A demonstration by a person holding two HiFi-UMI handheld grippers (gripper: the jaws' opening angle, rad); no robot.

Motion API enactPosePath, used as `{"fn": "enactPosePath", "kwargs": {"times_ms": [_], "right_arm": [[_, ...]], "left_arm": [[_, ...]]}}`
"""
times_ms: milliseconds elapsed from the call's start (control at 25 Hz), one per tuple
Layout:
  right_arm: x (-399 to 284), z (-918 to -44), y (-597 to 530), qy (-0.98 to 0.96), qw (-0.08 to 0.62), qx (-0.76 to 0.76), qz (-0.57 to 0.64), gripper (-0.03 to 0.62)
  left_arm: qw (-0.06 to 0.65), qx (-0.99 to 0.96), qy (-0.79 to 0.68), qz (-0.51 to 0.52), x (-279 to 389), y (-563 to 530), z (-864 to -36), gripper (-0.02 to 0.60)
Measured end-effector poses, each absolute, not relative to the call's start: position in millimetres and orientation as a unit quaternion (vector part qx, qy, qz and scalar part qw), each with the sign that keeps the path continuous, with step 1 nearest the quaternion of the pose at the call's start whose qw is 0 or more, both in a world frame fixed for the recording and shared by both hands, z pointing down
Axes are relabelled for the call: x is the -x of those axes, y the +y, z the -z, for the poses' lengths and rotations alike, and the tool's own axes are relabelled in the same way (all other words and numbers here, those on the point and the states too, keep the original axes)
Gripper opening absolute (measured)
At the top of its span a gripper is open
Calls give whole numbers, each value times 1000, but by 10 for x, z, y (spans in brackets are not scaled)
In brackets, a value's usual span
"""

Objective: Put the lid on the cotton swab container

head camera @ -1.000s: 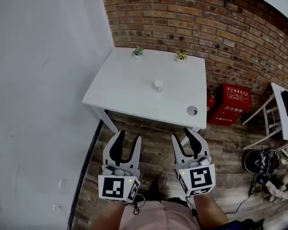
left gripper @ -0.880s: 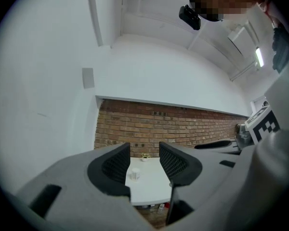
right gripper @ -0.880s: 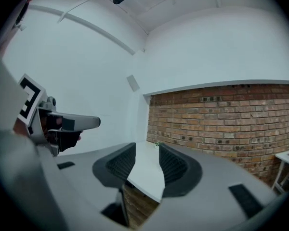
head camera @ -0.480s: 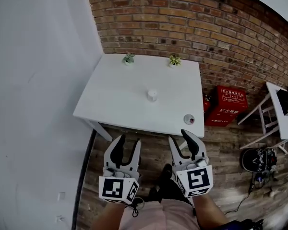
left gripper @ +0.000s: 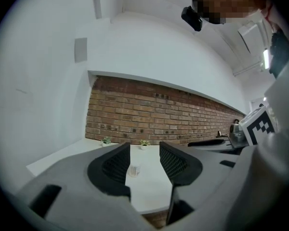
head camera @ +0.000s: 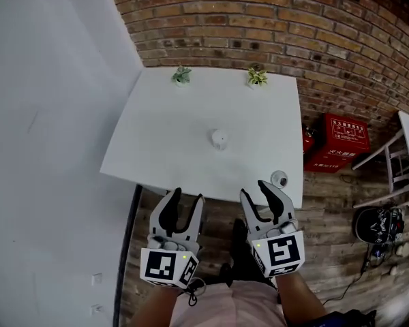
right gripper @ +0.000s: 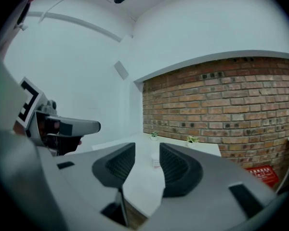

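Note:
A small white cotton swab container (head camera: 219, 139) stands near the middle of the white table (head camera: 163, 142). Its round lid (head camera: 279, 179) lies apart at the table's front right corner. My left gripper (head camera: 185, 199) and right gripper (head camera: 257, 191) are held side by side in front of the table's near edge, above the floor. Both stand open with nothing between their jaws. The container (left gripper: 133, 170) shows far off between the left jaws and the container (right gripper: 155, 162) also shows between the right jaws.
Two little potted plants (head camera: 181, 75) (head camera: 257, 78) stand at the table's back edge against the brick wall (head camera: 273, 26). Red boxes (head camera: 343, 142) sit on the floor to the right, with a white chair (head camera: 402, 169) and a bag (head camera: 375, 223) beyond. A white wall (head camera: 48, 148) runs along the left.
The table has drawn nearer in the head view and now sits lower in it. Both grippers stay side by side, open and empty, now at the table's front edge.

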State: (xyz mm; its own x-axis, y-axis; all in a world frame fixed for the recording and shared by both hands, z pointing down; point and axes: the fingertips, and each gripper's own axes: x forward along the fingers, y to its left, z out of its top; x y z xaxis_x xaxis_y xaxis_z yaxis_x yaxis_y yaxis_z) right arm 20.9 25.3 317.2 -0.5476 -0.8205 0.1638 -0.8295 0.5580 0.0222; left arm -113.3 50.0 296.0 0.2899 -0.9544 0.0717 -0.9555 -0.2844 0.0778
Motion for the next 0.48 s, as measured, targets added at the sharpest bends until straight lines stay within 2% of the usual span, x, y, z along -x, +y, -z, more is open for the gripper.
{"fn": "enactPosePath", "kwargs": {"times_ms": [480], "right_arm": [[-211,-2948,-1079,-905,51,-423,-16,175]], "left_arm": [[40,-778,-627,-4,1065,-755,-2718,198]]}}
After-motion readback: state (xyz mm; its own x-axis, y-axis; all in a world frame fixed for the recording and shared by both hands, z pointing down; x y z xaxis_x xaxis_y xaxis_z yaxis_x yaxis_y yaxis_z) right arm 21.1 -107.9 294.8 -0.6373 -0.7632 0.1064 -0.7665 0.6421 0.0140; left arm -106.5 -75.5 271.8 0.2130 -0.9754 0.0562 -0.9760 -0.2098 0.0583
